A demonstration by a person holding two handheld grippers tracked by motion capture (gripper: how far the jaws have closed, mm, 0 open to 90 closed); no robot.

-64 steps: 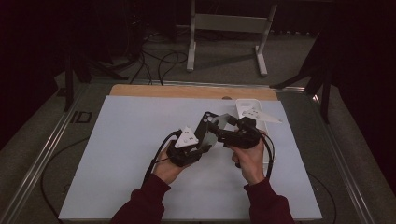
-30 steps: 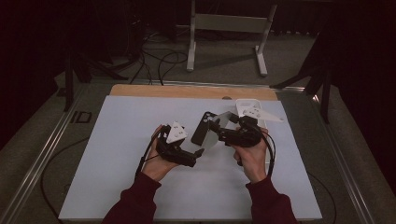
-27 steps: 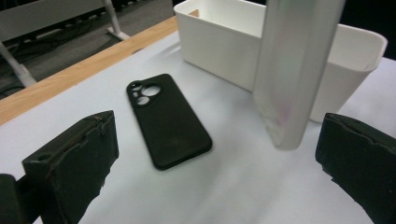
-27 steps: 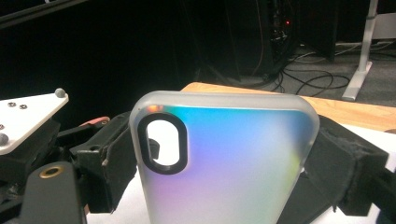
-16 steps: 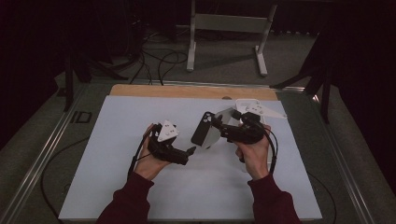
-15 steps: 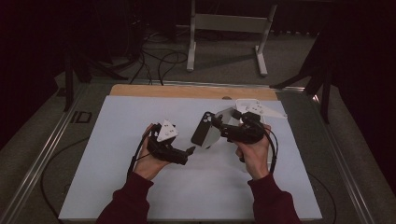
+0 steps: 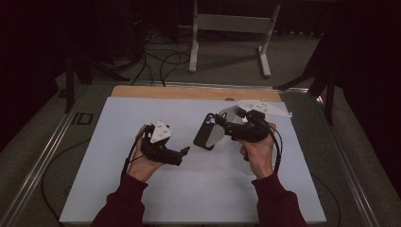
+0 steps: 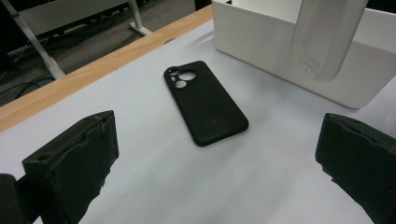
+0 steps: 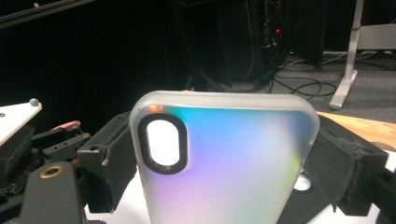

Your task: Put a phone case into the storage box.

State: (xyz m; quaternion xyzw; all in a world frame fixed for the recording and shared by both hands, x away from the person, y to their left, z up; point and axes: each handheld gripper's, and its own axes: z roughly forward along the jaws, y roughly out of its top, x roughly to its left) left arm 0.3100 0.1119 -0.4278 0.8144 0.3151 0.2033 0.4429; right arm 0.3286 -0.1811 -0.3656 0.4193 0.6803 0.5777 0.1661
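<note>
Bottom half of the frosted translucent phone case [image 9: 224, 163] is cut off in the right gripper view, so can't see how far down it goes. The right gripper [image 7: 226, 126] is clamped across its width, one jaw on each long edge, oval camera cutout up by the top corner. Long axis runs straight out along the jaws, away from the hand.

The left gripper [image 7: 182, 152] is released, jaws wide apart with nothing in them. Just ahead of it the black rubbery phone case [image 8: 205, 101] lies flat, back up, camera holes at the far end.

All on a white sheet [image 7: 198, 189] over a wooden-edged table [image 7: 189, 92]. White box [image 8: 280, 56] beyond. Room's dark; cables on the floor.
</note>
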